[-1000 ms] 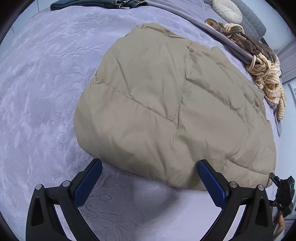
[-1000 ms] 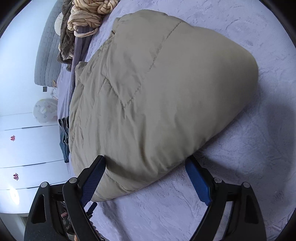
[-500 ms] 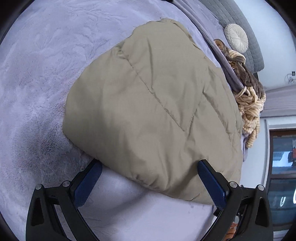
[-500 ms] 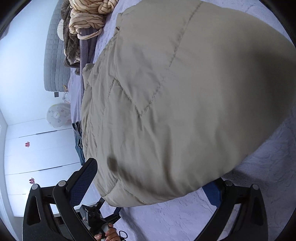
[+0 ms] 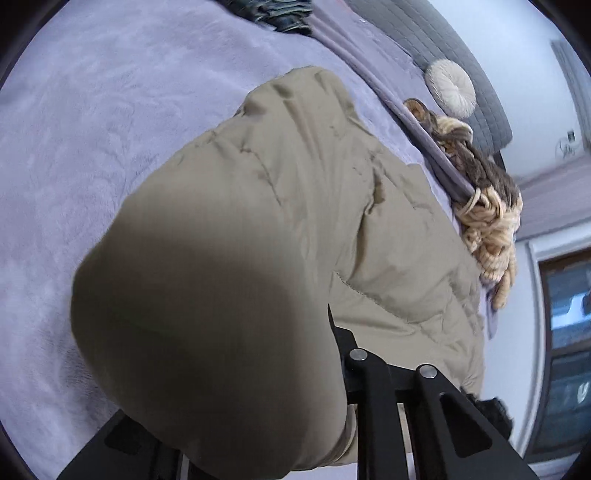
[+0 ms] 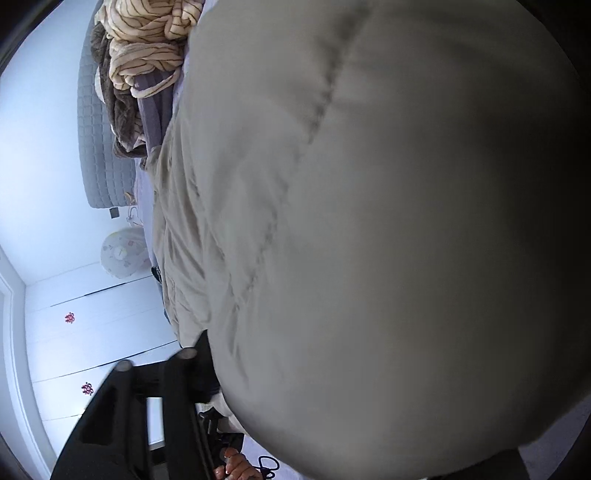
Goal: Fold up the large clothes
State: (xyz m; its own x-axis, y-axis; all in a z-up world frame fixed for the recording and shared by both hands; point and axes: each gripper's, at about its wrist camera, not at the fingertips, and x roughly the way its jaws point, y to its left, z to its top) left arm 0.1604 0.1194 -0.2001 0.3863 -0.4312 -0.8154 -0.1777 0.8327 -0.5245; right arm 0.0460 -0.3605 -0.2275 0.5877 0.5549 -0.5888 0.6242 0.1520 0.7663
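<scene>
A puffy beige quilted jacket (image 5: 295, 221) lies folded on a lilac bedspread (image 5: 74, 147). In the left wrist view its near edge bulges between my left gripper's (image 5: 229, 406) jaws and hides the fingertips; the arms have closed in on the fabric. In the right wrist view the jacket (image 6: 369, 240) fills almost the whole frame, pressed between my right gripper's (image 6: 351, 424) jaws, with only the left arm showing. Both grippers look shut on the jacket's near edge.
A pile of striped cream and brown clothes (image 5: 487, 206) lies at the bed's far side, with a round white cushion (image 5: 450, 88) and a grey headboard (image 5: 424, 48). Dark jeans (image 5: 284, 18) lie at the far edge. White wardrobe doors (image 6: 92, 332) stand beside the bed.
Both grippers have moved forward onto the jacket's near edge and closed on it. The fabric now bulges up close to both cameras and hides the blue pads.
</scene>
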